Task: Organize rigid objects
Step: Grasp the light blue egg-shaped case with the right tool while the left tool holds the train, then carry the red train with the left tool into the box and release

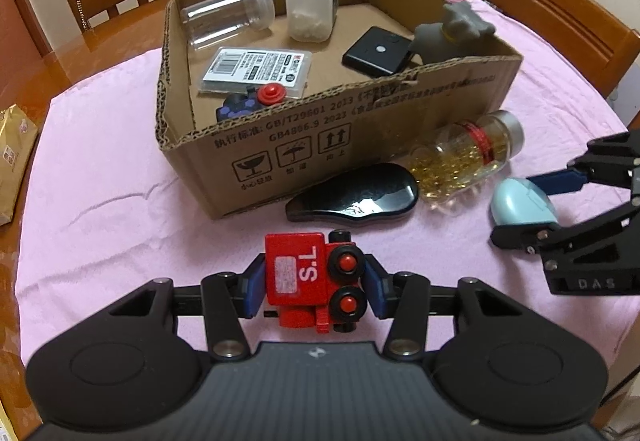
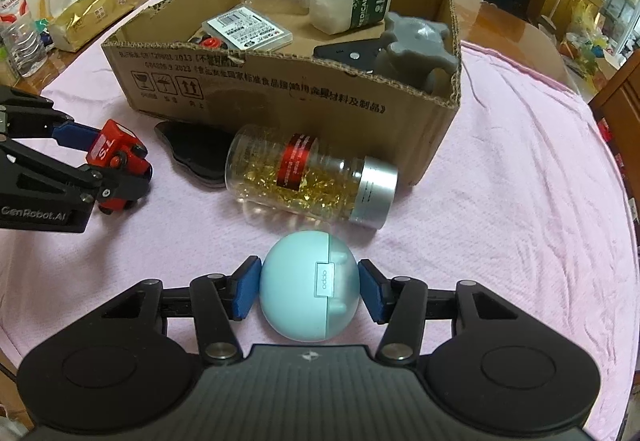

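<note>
Left tool (image 1: 315, 289): pinching red train (image 1: 314, 287) low over desk (image 1: 100, 181), wheels up, long axis across the pads. Right tool (image 2: 308, 287): clamped on blue case (image 2: 306, 285), hinge seam upright. Box (image 1: 360, 117) at 12 o'clock; advice: lift each clear of the rim before release.

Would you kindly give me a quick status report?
Left claw grips red toy train. Right claw brackets blue egg-shaped case. Capsule jar fronts cardboard box.

My left hand-held gripper (image 1: 315, 291) is clamped, pads pressed inward; my right hand-held gripper (image 2: 308, 287) likewise (both low, near the surface (image 2: 500, 201)).
</note>
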Demonstrator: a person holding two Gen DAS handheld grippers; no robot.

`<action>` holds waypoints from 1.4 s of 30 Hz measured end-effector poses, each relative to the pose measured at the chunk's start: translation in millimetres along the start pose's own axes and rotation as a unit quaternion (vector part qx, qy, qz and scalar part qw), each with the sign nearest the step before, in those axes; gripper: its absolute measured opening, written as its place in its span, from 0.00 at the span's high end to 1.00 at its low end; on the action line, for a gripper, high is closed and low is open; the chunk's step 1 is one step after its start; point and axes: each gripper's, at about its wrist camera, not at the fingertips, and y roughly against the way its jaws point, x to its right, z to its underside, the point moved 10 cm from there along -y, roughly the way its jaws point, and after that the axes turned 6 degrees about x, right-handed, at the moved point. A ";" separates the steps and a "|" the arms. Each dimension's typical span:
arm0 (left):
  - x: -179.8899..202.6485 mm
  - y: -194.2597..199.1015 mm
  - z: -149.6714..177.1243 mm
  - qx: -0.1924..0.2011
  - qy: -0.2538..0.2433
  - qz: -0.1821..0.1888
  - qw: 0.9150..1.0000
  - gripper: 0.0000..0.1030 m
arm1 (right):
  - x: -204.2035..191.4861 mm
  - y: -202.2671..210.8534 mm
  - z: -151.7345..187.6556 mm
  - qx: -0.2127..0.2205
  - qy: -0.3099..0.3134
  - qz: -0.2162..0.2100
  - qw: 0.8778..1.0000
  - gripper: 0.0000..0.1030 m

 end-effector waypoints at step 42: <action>10.7 51.6 -23.4 0.011 -0.038 0.029 0.999 0.54 | -1.9 47.0 -8.2 -0.001 0.046 -0.045 0.998 0.44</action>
